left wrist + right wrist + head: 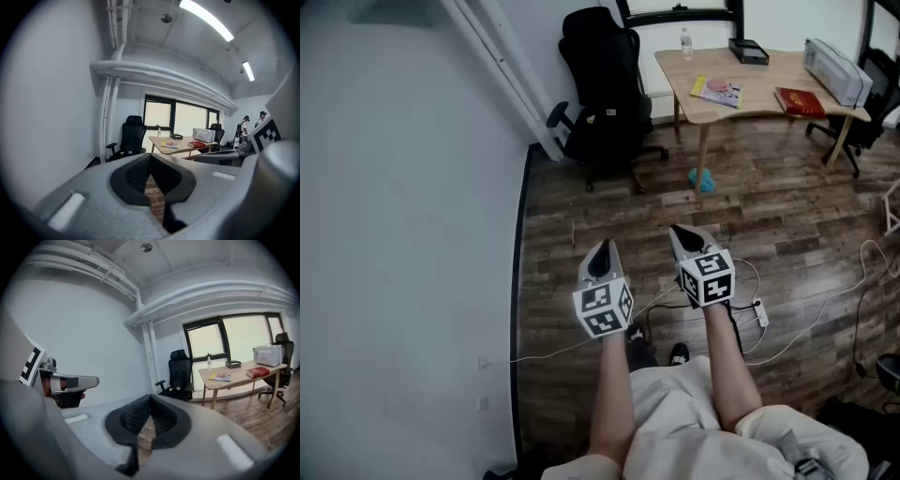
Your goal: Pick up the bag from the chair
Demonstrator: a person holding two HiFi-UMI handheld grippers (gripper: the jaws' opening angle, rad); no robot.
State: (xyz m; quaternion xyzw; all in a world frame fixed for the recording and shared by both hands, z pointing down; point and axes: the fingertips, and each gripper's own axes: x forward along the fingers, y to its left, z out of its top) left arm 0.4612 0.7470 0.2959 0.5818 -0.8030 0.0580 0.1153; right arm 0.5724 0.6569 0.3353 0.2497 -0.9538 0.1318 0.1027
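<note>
The task has barely begun. The left hand-held gripper (601, 247) and the right hand-held gripper (681, 232) are both held out over the dark wood-plank floor (787, 234). Each has its jaws closed tip to tip with nothing between them.

The black swivel office chair (609, 141) stands well apart at 12 o'clock, beside the white wall. The bulky black bag (596, 61) appears to lean against the chair's backrest, though black on black makes its outline hard to separate. The pale wooden counter (759, 94) is at 1 o'clock.

Nothing is done yet. What remains is to walk to the chair, open a hand-held gripper, grip the bag and lift it clear.
</note>
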